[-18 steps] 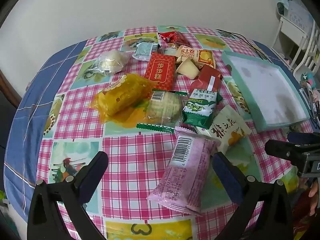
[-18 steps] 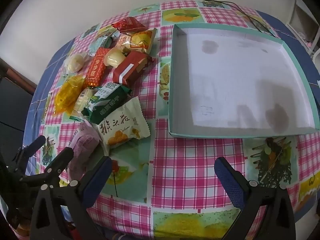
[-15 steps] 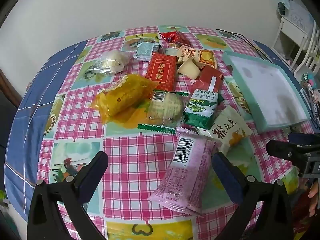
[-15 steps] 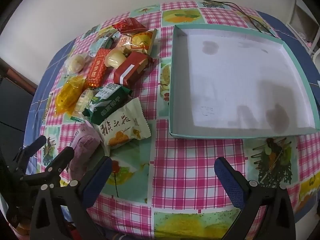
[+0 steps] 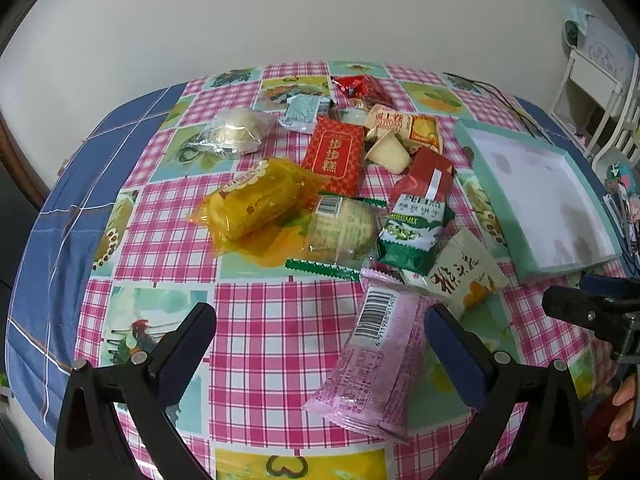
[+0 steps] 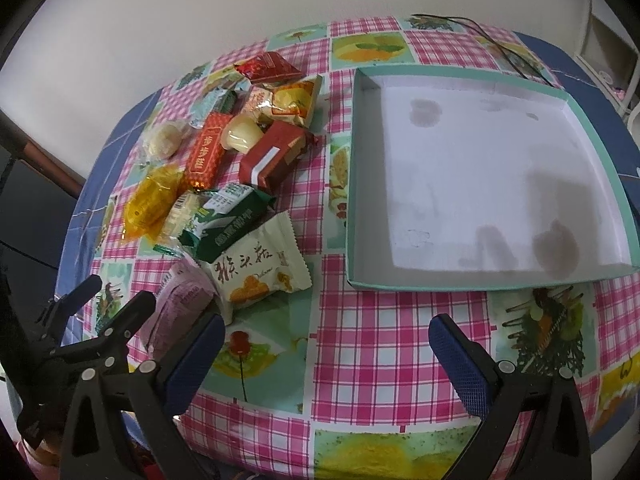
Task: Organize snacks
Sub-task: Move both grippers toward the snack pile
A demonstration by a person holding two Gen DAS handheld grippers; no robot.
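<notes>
Your left gripper [image 5: 320, 344] jaws wide apart, holding nothing; pink packet [image 5: 376, 356] lies on table [image 5: 260, 340] between them, toward the right jaw. Right gripper [image 6: 326, 356] jaws also wide, holding nothing; teal tray [image 6: 352, 184] at 12–1 o'clock, snack pile [image 6: 224, 184] at 10.

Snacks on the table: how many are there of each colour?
Red: 3, the flat packet, the box-shaped pack, the far packet
Yellow or orange: 2
Green: 1
Pink: 1
Cream: 2
Clear wrap, pale cake: 2
Pale blue: 1
Total: 12
</notes>
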